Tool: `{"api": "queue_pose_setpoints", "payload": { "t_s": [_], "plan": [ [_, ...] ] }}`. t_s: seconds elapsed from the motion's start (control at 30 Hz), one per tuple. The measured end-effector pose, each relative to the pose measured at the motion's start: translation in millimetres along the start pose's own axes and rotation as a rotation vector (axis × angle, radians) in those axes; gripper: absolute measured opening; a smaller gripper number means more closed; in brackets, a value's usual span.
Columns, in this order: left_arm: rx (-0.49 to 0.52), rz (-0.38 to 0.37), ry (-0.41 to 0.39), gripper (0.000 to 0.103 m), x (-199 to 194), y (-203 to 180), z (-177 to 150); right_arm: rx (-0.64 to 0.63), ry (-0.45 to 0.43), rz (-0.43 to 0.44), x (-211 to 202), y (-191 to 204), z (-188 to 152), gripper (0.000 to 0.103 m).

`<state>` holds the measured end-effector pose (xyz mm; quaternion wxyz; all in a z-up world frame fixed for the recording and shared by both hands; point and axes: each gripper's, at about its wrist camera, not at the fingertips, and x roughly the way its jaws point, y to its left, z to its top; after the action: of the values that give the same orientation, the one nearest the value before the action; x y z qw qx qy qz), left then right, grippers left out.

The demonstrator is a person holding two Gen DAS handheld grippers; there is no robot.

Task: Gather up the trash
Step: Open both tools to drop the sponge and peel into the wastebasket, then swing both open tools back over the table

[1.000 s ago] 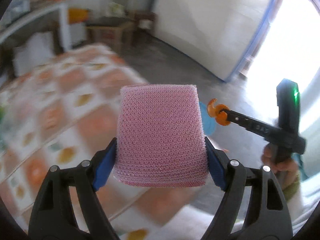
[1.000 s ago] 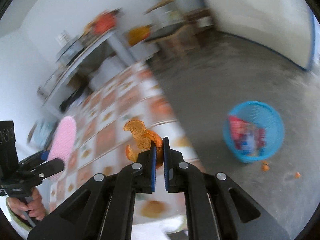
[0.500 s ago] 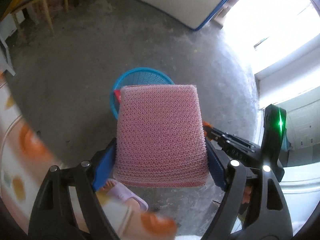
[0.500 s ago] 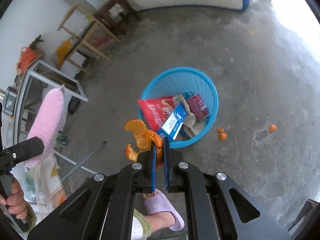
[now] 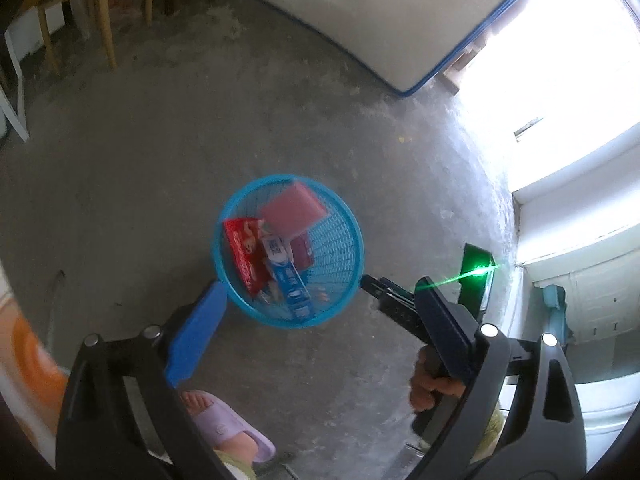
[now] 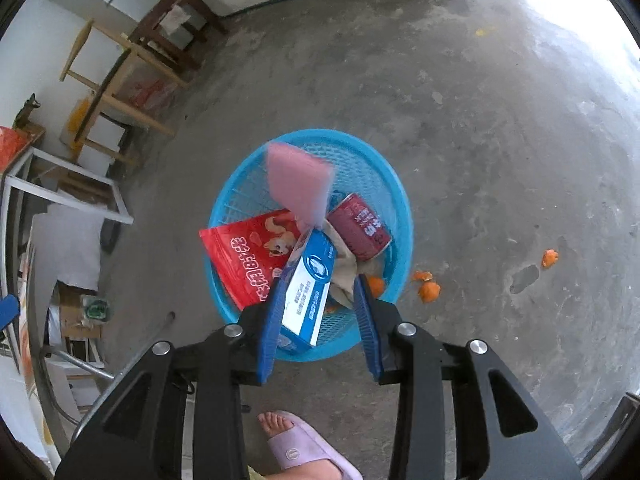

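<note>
Pink mesh sponge (image 6: 299, 184) above round blue plastic basket (image 6: 396, 200) of trash, left gripper (image 5: 320, 324) opening, empty, right gripper (image 6: 318, 302) opening, nothing pinched.

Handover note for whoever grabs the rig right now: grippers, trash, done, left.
Left gripper: jaws opening, nothing between them.
Right gripper: jaws opening, nothing gripped, above the near rim of the blue basket.
Pink sponge: blurred, over the basket's open top, apparently dropping in.
In the basket: red snack bag, blue-and-white box, red can, orange peel by the near wall.
Done: sponge and peel let go at the basket.
Left: peel scraps on the floor right of the basket, one more farther right.
</note>
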<state>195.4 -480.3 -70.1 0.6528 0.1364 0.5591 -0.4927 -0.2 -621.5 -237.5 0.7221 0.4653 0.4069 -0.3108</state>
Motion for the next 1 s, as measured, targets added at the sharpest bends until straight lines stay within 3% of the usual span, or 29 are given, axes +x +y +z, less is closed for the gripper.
{"api": "queue_pose_setpoints", "payload": {
  "t_s": [0.23, 0.47, 0.63, 0.77, 1.0],
  "plan": [
    [0.034, -0.048, -0.107, 0.091, -69, -4, -30, -0.02, -0.071, 0.027, -54, -8, -23, 0.037],
    [0.022, -0.045, -0.217, 0.091, -146, 12, -93, -0.074, -0.113, 0.047, -101, 0, -51, 0.05],
    [-0.016, 0.046, -0.304, 0.091, -202, 43, -155, -0.147, -0.119, 0.081, -131, 24, -75, 0.055],
    [-0.061, 0.146, -0.359, 0.091, -240, 72, -211, -0.224, -0.134, 0.126, -155, 54, -87, 0.065],
    [-0.19, 0.287, -0.483, 0.091, -286, 116, -285, -0.411, -0.121, 0.222, -188, 137, -103, 0.068]
  ]
}}
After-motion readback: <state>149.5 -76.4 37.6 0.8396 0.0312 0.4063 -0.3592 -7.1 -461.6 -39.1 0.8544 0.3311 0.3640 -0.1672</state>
